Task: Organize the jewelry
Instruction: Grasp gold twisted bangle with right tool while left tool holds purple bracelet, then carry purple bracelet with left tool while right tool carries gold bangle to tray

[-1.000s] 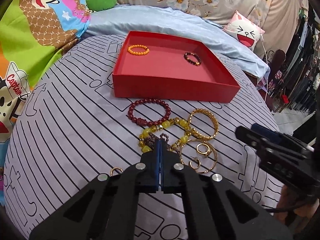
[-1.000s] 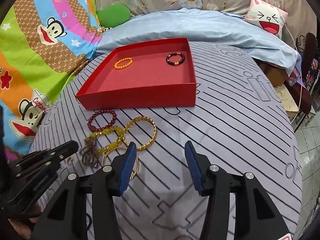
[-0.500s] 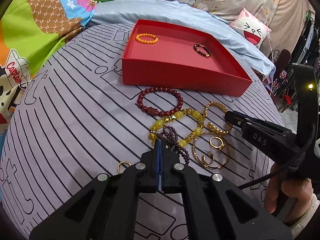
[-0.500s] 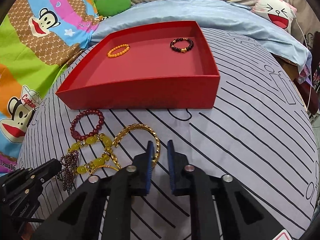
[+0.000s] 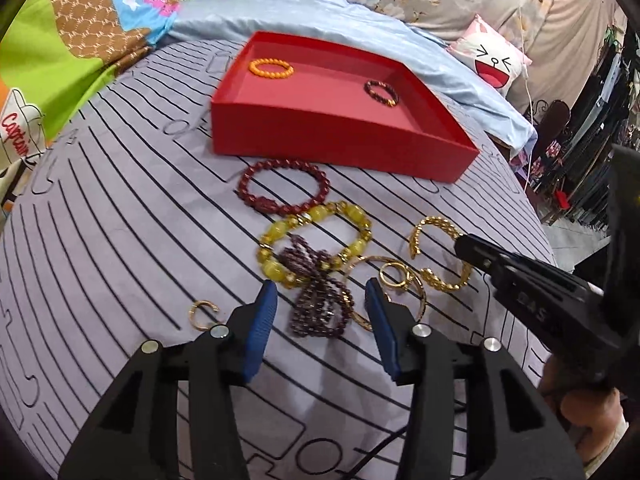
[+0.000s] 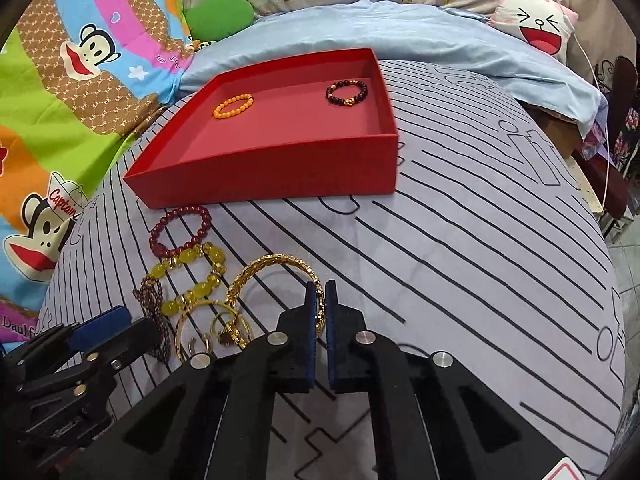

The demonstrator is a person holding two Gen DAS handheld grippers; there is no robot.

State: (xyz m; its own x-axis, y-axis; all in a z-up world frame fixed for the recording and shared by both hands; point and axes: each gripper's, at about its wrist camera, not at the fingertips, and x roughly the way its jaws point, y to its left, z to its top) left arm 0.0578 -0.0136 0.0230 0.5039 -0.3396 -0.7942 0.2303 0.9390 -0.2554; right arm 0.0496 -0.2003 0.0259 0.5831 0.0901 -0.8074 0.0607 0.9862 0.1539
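Two bracelets sit in the red tray [image 6: 280, 184] upper centre, several left outside; right gripper [image 6: 320, 308] pinches the gold bangle [image 6: 276, 268], left gripper [image 5: 322, 316] gapes wide.

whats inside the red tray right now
Inside the red tray: an orange bead bracelet and a dark bead bracelet, apart. Its near wall hides some of the floor.

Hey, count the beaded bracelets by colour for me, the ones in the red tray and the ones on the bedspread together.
Orange bracelet: 1
Dark brown bracelet: 1
Red bracelet: 1
Yellow bracelet: 1
Purple bracelet: 1
Total: 5
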